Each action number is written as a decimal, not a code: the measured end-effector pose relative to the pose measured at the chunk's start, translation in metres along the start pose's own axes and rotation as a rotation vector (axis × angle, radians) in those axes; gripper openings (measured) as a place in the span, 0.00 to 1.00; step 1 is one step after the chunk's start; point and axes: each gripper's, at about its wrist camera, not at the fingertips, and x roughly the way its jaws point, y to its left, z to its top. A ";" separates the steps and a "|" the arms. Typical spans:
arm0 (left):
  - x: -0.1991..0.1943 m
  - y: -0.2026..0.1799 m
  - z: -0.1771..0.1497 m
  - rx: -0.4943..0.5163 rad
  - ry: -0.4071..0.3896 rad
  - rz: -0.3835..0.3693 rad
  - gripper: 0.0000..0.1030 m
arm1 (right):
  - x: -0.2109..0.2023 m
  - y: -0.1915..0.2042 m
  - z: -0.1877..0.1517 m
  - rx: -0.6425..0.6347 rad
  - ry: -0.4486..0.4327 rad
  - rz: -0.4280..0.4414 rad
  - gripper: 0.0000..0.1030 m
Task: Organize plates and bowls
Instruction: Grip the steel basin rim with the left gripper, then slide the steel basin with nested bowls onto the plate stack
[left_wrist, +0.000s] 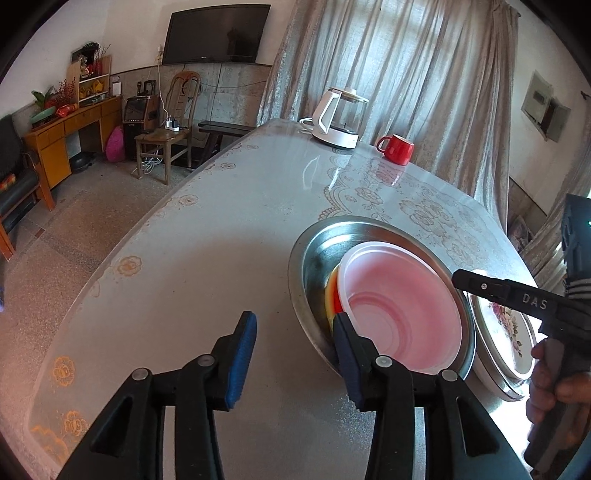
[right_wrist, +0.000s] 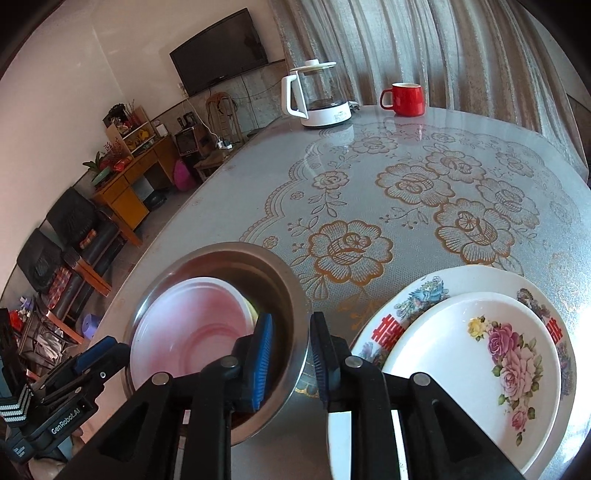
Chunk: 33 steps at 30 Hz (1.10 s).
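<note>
A steel bowl (left_wrist: 314, 258) (right_wrist: 280, 288) sits on the table and holds a stack of plastic bowls with a pink-white bowl (left_wrist: 402, 306) (right_wrist: 192, 325) on top. Right of it, a rose-pattern plate (right_wrist: 476, 354) (left_wrist: 506, 328) lies on a larger patterned plate (right_wrist: 417, 295). My left gripper (left_wrist: 295, 339) is open and empty, its right finger at the steel bowl's near rim. My right gripper (right_wrist: 291, 354) is open and empty, its jaws standing either side of the steel bowl's right rim.
A white glass kettle (left_wrist: 338, 118) (right_wrist: 317, 96) and a red mug (left_wrist: 397, 147) (right_wrist: 406, 98) stand at the table's far side by the curtain. The table edge curves along the left, with chairs and a wooden desk (left_wrist: 70, 136) beyond.
</note>
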 end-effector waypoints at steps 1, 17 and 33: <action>0.000 -0.002 0.000 0.004 0.001 -0.005 0.41 | 0.005 -0.003 0.002 0.008 0.013 -0.009 0.20; 0.010 -0.007 0.002 0.036 0.023 -0.059 0.26 | 0.025 0.002 -0.005 -0.018 0.092 0.006 0.17; 0.006 -0.001 -0.003 0.033 0.013 -0.072 0.23 | 0.027 0.005 -0.015 -0.026 0.113 0.025 0.16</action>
